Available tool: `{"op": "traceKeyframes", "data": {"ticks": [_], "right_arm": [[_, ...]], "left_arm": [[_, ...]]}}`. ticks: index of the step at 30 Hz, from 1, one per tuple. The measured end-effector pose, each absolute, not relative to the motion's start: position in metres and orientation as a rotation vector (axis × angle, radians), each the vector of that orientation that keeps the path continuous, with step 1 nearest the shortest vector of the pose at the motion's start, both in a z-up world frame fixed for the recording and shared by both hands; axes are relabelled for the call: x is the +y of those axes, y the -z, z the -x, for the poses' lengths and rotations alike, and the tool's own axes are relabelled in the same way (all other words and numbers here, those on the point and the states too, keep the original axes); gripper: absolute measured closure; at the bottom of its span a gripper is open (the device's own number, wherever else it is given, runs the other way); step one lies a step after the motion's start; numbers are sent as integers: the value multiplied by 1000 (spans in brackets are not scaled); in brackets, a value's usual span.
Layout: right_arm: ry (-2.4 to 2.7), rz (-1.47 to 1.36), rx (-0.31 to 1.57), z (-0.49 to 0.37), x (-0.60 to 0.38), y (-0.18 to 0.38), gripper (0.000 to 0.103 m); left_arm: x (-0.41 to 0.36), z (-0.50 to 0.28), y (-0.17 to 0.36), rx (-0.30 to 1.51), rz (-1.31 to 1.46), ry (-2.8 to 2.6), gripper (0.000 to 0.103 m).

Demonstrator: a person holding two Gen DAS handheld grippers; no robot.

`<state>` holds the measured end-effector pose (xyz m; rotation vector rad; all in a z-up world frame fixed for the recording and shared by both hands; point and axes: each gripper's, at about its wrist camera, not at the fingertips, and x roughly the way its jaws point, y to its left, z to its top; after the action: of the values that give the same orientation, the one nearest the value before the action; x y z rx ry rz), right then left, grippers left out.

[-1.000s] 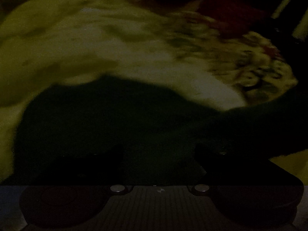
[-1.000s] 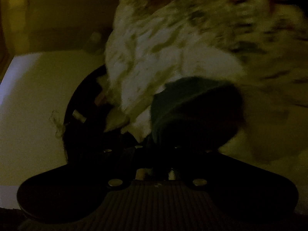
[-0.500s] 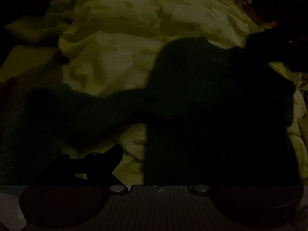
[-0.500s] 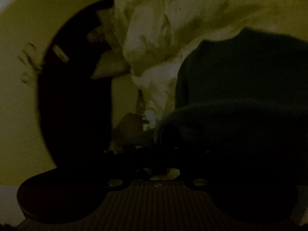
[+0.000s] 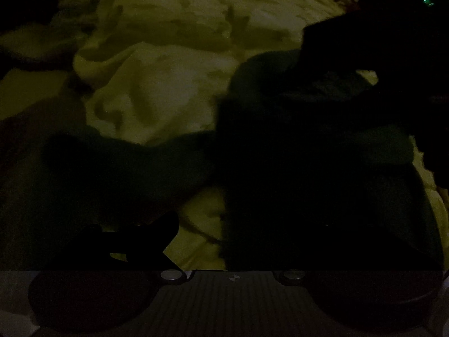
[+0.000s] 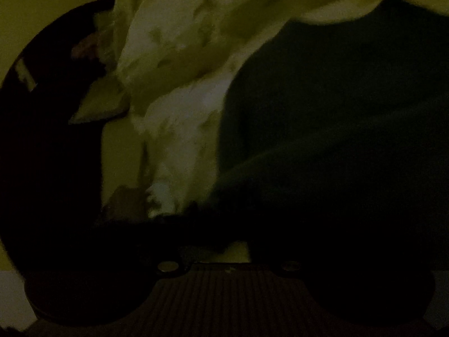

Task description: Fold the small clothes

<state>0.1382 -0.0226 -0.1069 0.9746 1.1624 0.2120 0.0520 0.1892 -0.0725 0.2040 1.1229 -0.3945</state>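
The scene is very dark. A small dark green garment (image 5: 280,168) lies on pale rumpled bedding (image 5: 168,84) in the left wrist view. It covers the right finger of my left gripper (image 5: 227,236); the left finger (image 5: 151,233) shows as a black shape, apart from the cloth, so the jaws stand open. The other gripper's dark body (image 5: 378,56) sits over the garment's far right part. In the right wrist view the same garment (image 6: 336,140) fills the right side and drapes over my right gripper (image 6: 224,233), whose fingers are hidden in the dark.
A black round object (image 6: 50,140) lies at the left of the right wrist view on a yellowish surface (image 6: 42,0). Pale patterned cloth (image 6: 182,70) is heaped beyond it. A small green light (image 5: 426,0) glows at the top right of the left wrist view.
The left view swung from a blurred pass over the bedding to a steady look at the garment. The right gripper came closer to the garment, which now fills more of its view.
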Motion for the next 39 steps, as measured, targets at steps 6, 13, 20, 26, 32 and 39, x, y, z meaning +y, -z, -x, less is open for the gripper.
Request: {"op": "traceKeyframes", "data": {"ticks": [6,13,20,26,32,39], "right_arm": [[-116,-872,1003,-88,-69,67,46],[200,-444,1024,-4,-121,66,46],[210,-274,1072,30,-123,105,52],[155,-135,1032,7,-98,133,52],[300,-198,914,5,-113,132,83],[387,-419,867,45,-152,136,87]], "left_arm": [[179,-59,71,1100,-211,427,0],[158,-73,73,1068,-209,437,0],[118,-85,82,1007,-223,466,0],[80,-87,97,953,-243,478,0],[64,-82,103,952,-226,452,0],[48,-73,112,958,-241,436,0]]}}
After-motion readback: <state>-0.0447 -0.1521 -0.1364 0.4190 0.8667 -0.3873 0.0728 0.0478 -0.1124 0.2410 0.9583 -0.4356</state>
